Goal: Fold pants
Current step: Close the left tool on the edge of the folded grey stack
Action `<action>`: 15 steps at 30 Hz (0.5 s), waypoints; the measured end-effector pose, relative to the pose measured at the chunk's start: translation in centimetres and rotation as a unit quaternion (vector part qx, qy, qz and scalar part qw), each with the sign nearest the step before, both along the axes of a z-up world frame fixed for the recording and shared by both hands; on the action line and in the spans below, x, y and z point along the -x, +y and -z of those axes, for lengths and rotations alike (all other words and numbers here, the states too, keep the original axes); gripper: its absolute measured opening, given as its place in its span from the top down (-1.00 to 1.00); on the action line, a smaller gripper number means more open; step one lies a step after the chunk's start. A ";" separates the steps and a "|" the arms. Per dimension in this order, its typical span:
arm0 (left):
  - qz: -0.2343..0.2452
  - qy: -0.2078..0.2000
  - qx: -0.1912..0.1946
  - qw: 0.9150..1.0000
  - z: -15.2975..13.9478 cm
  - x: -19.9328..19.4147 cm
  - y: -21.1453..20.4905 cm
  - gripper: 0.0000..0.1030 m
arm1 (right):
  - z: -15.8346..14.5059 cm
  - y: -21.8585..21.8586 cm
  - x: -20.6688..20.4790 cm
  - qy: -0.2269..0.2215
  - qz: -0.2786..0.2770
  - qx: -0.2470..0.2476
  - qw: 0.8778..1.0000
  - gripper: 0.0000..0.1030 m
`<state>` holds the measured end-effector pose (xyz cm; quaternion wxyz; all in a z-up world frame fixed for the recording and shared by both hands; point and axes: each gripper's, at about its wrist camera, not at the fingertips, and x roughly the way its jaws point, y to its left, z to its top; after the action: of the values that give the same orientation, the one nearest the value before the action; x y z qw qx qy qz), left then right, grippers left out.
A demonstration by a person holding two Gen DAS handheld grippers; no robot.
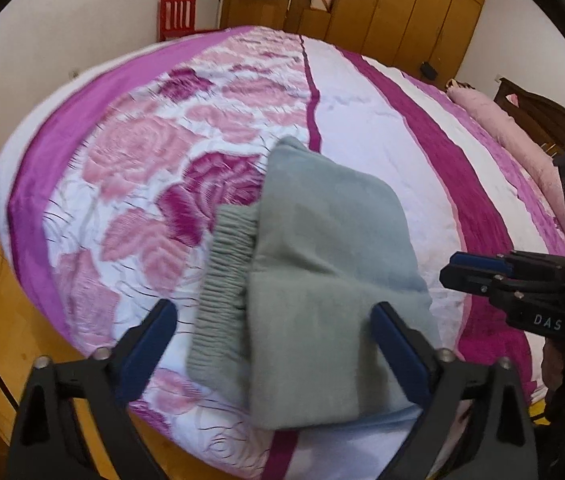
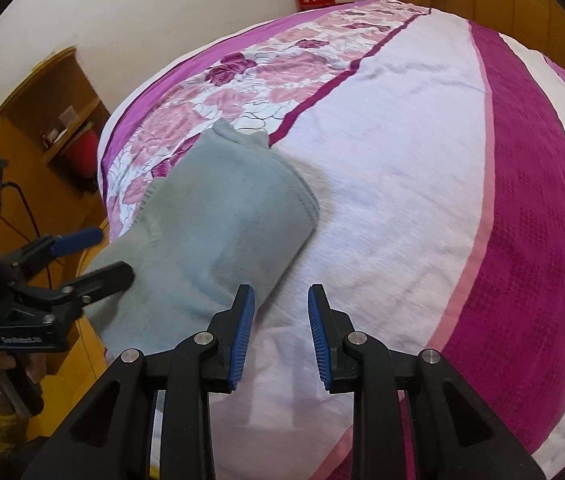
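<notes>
The grey-green pants [image 1: 322, 248] lie folded into a compact bundle on the bed [image 1: 382, 128], near its edge, ribbed waistband [image 1: 222, 280] peeking out at one side — half on the rose print, half on the pale stripe. The left gripper [image 1: 274, 344] hangs over them, jaws spread wide to either side of the bundle, pads clear of the cloth. The right gripper [image 2: 281, 324] sits just beside the bundle — jaws narrowly parted, nothing between them. Beyond the bed, a red chair [image 1: 177, 16] and a wooden wardrobe [image 1: 402, 8].

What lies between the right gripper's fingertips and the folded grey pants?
Nothing: in the right wrist view the right gripper stands open over bare bedspread, with the pants just beyond its left finger.
</notes>
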<state>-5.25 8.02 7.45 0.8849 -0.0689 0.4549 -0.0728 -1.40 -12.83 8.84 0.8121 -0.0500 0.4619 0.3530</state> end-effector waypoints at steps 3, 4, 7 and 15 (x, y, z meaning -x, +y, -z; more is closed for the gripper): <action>0.015 0.017 0.022 1.000 0.8 -0.4 -0.6 -0.57 | 0.3 -0.2 -0.2 0.005 0.003 -0.002 1.000 0.45; 0.019 0.023 0.031 0.999 1.2 -0.5 -0.7 -0.45 | 0.3 -0.2 -0.2 0.007 0.003 -0.003 1.000 0.45; 0.015 0.040 0.064 0.997 2.0 -0.7 -0.6 -0.17 | 0.5 -0.3 -0.3 0.008 0.003 -0.004 1.000 0.45; 0.005 0.004 0.083 0.997 0.3 0.2 0.5 0.70 | 0.3 -0.3 -0.2 0.003 0.005 -0.005 1.000 0.45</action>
<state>-5.47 8.50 7.15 0.8738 -0.1400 0.4515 -0.1140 -1.18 -13.16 8.50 0.8128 -0.0422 0.4629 0.3512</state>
